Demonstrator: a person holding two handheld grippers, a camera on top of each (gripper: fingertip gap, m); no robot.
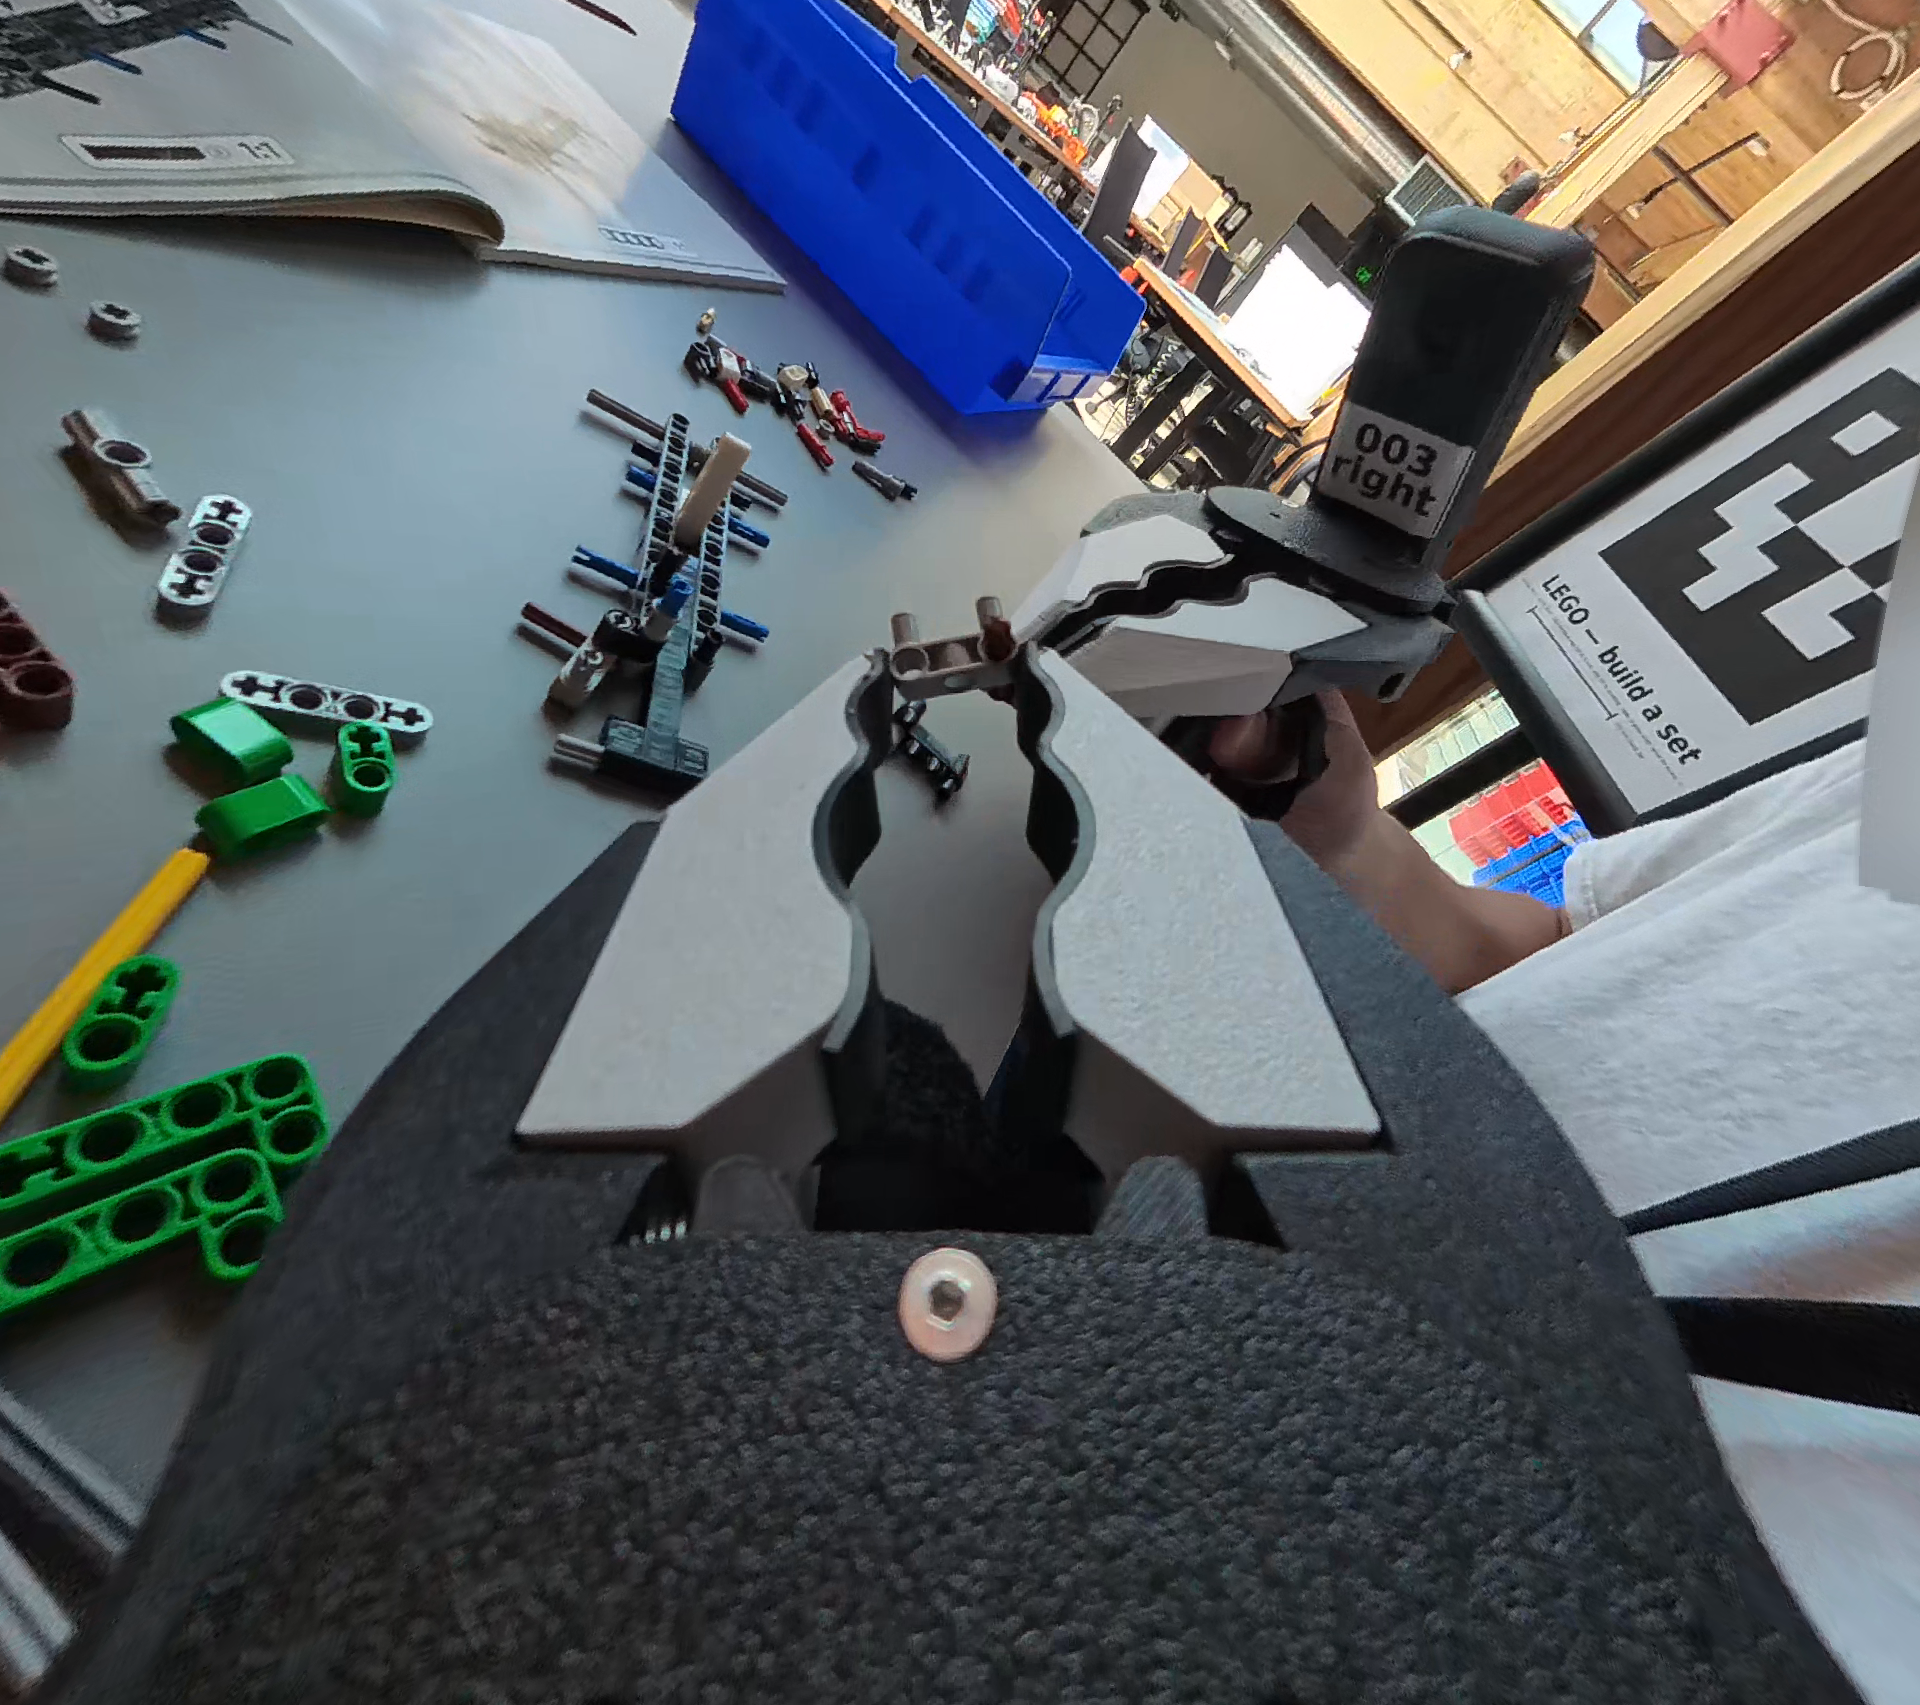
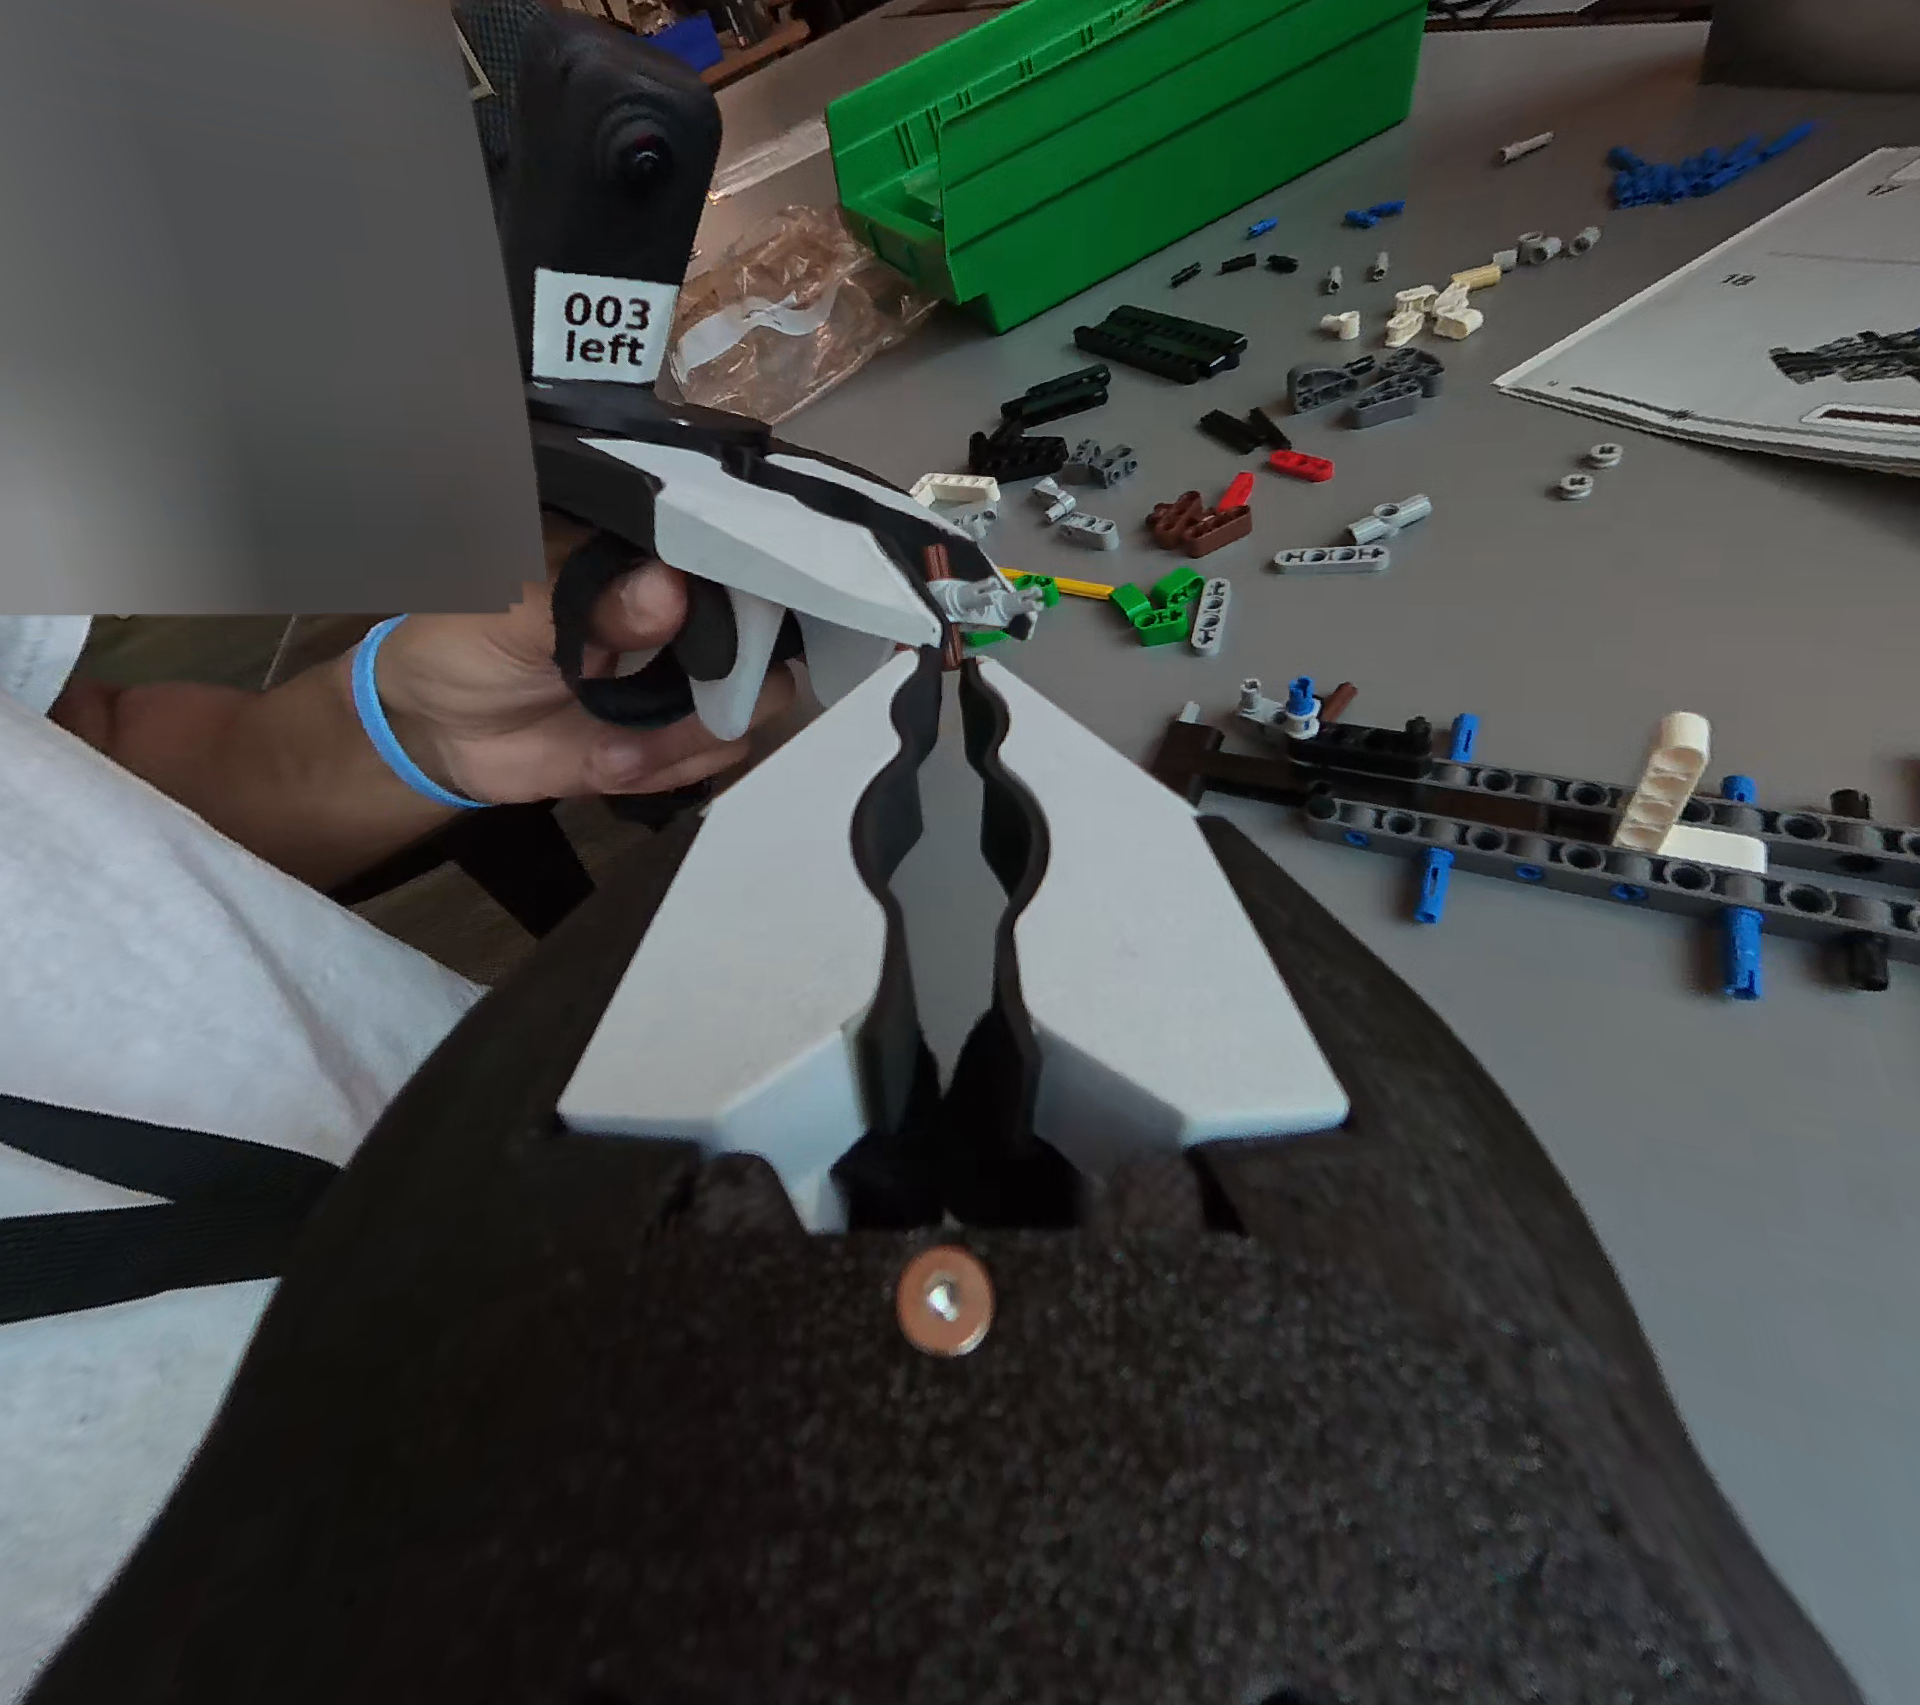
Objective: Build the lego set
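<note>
My left gripper (image 1: 951, 679) is shut on a small grey connector (image 1: 940, 658) and holds it above the table. My right gripper (image 2: 948, 668) is shut on a short brown pin (image 2: 938, 562) that sits in the end of that connector. The two gripper tips meet there. The right gripper also shows in the left wrist view (image 1: 1023, 632), the left gripper in the right wrist view (image 2: 940, 616). The partly built grey beam frame (image 2: 1558, 824) with blue pins and a white piece lies on the table; it also shows in the left wrist view (image 1: 675, 575).
A blue bin (image 1: 883, 180) and an open instruction booklet (image 1: 260, 97) lie beyond the frame. A green bin (image 2: 1143, 97) stands farther back. Loose green beams (image 1: 156, 1167), a yellow axle (image 1: 94, 980), and grey, black and white parts (image 2: 1351, 398) are scattered on the grey table. My left and right fingertips are right by each other.
</note>
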